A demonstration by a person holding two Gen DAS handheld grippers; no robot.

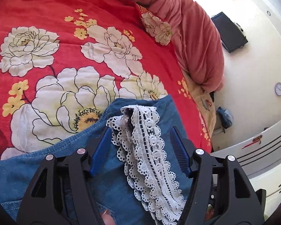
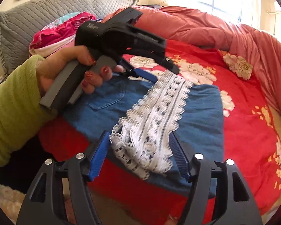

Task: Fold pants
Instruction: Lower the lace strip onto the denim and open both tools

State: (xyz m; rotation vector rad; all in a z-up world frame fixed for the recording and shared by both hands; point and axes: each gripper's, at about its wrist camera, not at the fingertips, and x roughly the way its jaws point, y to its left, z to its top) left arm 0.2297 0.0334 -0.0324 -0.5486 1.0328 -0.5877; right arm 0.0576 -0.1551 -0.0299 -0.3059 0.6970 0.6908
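Observation:
Folded blue denim pants (image 2: 202,112) lie on the red floral bedspread (image 2: 239,101), a back pocket facing up. Their white lace hem (image 2: 155,116) is laid across the top of the fold. My right gripper (image 2: 138,150) stands open over the near end of the lace, one blue pad on each side. A hand in a green sleeve (image 2: 11,101) holds my left gripper (image 2: 164,75) at the far end of the lace. In the left wrist view the left gripper (image 1: 140,146) is open, with the lace (image 1: 149,150) lying loose between its pads on the denim (image 1: 106,178).
A bunched pink duvet (image 2: 206,26) borders the far and right sides of the bed. A grey quilted headboard (image 2: 28,15) and a heap of pink clothes (image 2: 60,33) sit at the back left. The bed's edge and the pale floor (image 1: 252,71) lie to the right in the left wrist view.

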